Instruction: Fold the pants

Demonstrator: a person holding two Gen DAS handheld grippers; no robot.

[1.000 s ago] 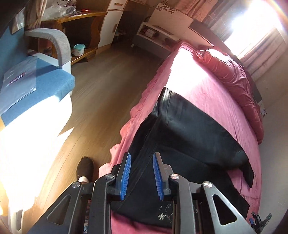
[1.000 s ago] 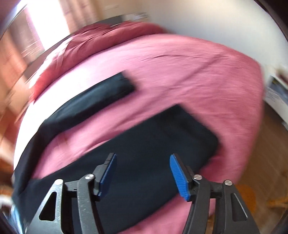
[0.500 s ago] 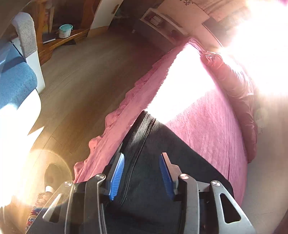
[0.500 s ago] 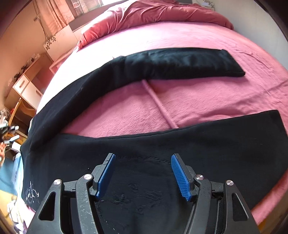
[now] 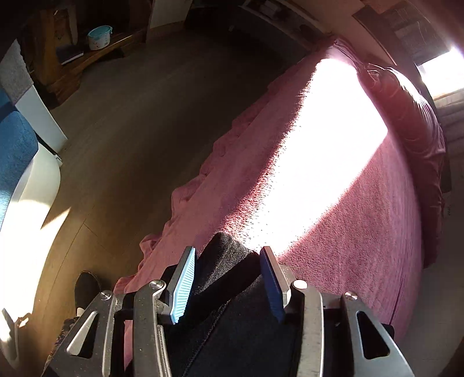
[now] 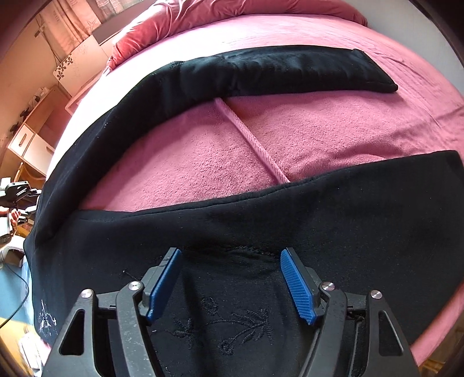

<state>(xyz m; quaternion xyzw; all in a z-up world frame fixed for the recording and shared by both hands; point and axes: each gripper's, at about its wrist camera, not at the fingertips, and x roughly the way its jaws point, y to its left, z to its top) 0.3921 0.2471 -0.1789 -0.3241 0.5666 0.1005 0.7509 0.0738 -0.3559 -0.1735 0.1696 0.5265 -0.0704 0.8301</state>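
— How did the right gripper point(image 6: 231, 282) stand?
— Spread wide, low over the black pants point(image 6: 261, 220), above the embroidered flower with nothing between its pads.
— And the left gripper point(image 5: 229, 282)?
— Also spread, with a raised corner of the pants point(image 5: 226, 261) lying between its fingers; I couldn't tell whether they touched the cloth.
— Where were the pants?
— Laid on the pink bed point(image 6: 319, 124), legs apart with blanket showing between them, the far leg point(image 6: 290, 72) near the red duvet point(image 6: 203, 14).
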